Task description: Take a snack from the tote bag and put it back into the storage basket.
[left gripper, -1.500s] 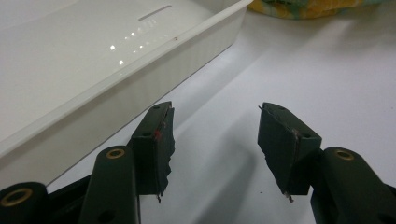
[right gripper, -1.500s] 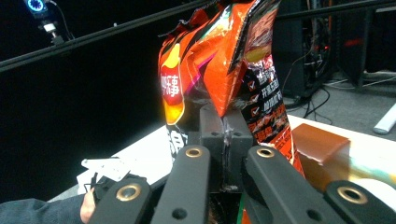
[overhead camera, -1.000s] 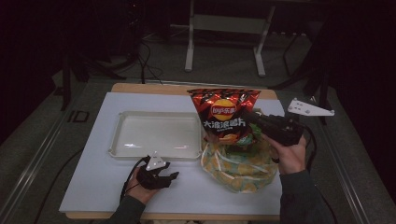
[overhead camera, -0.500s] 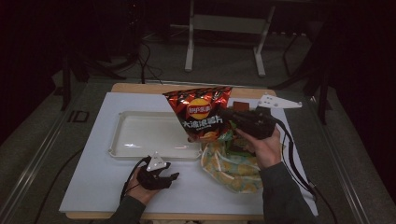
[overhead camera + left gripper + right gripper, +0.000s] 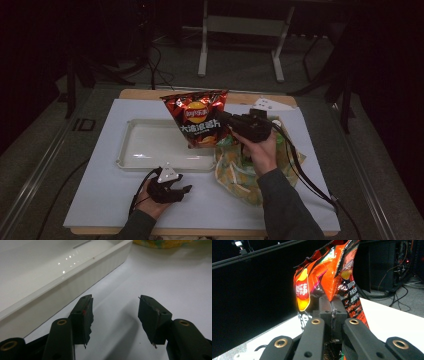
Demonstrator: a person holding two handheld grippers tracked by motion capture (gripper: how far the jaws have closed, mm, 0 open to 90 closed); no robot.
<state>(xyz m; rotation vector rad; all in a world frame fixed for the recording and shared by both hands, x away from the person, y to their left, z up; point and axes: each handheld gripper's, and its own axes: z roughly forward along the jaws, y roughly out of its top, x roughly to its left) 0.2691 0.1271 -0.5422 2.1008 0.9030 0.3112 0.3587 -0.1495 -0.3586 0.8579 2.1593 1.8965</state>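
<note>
A red and orange crisp bag [image 5: 198,117] hangs in the air over the right end of the white tray [image 5: 145,145]. My right gripper [image 5: 223,119] is shut on the bag's edge, and its jaws pinch the foil [image 5: 332,308] in the right gripper view, where the crisp bag [image 5: 324,282] stands up in front of the camera. Near the front edge of the table rests my left gripper [image 5: 181,190], open, with nothing between its fingers [image 5: 83,315]. The tray's wall [image 5: 75,282] lies just to the left of those jaws.
A green and yellow plastic bag of snacks [image 5: 240,170] lies on the white table top [image 5: 110,200] under my right forearm, right of the tray. A cable [image 5: 310,180] trails from the right gripper across the table. A metal stand [image 5: 240,30] is beyond the table.
My right gripper has carried the crisp bag leftward and slightly down, from above the snack bag to over the tray's right end. The left gripper has stayed put.
</note>
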